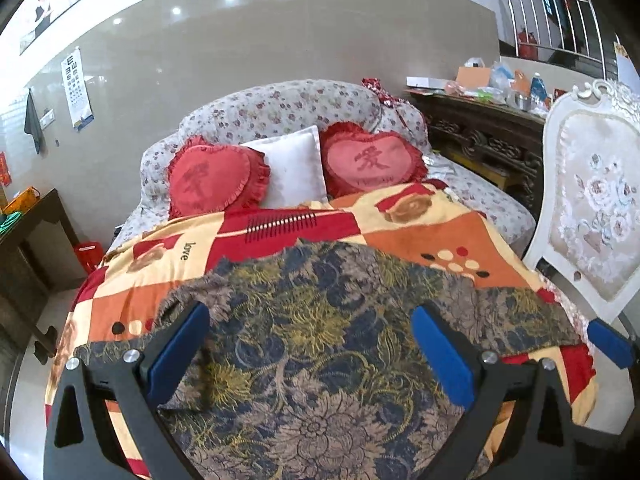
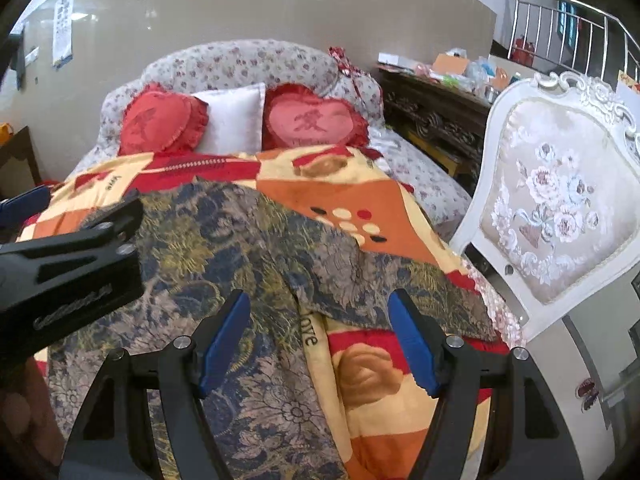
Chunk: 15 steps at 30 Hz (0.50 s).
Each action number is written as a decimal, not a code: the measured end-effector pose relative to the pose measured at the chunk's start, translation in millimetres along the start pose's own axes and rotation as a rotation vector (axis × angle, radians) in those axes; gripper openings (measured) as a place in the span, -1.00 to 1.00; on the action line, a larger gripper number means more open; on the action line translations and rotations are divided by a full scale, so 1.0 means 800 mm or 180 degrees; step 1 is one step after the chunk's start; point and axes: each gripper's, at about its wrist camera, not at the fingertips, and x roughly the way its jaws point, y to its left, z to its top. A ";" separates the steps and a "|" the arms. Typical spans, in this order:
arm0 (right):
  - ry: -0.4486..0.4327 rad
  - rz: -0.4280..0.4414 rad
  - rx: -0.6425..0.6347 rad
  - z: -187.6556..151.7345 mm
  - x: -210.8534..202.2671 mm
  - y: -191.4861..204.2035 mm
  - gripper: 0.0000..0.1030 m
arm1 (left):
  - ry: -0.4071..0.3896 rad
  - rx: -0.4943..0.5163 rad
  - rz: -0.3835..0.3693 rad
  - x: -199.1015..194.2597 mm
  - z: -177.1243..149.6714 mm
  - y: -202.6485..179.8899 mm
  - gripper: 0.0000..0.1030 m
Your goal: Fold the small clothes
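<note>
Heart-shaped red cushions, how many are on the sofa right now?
2. One heart cushion leans left of the white pillow, the other heart cushion right of it, both against the floral sofa back. The blanket could hide more.

We see our left gripper (image 1: 310,354) as a black forked frame carrying flat blue finger pads (image 1: 178,356), with round silver screws at the joints. Our right gripper (image 2: 318,344) matches it: black angular arms with cut-outs, blue pads (image 2: 224,344), silver screw heads.
</note>
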 end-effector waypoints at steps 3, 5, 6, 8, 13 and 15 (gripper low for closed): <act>-0.0007 0.0021 0.0007 0.007 0.000 0.000 0.53 | -0.0045 -0.0008 0.0023 -0.003 0.008 0.003 0.99; -0.0017 0.0032 0.0008 0.009 -0.001 0.000 0.53 | -0.0060 -0.0013 0.0013 -0.005 0.011 0.004 0.99; -0.0022 0.0031 -0.0003 0.010 -0.002 0.000 0.53 | -0.0062 -0.0012 0.0013 -0.005 0.012 0.004 0.99; -0.0034 0.0025 -0.0006 0.012 -0.003 -0.001 0.53 | -0.0075 -0.0013 0.0013 -0.007 0.014 0.004 1.00; -0.0060 0.0012 0.0002 0.014 -0.009 -0.003 0.53 | -0.0084 -0.0013 -0.0038 -0.010 0.015 0.000 1.00; -0.0059 -0.0014 -0.0020 0.013 -0.011 -0.004 0.53 | -0.0075 -0.0023 -0.0070 -0.010 0.015 -0.002 0.99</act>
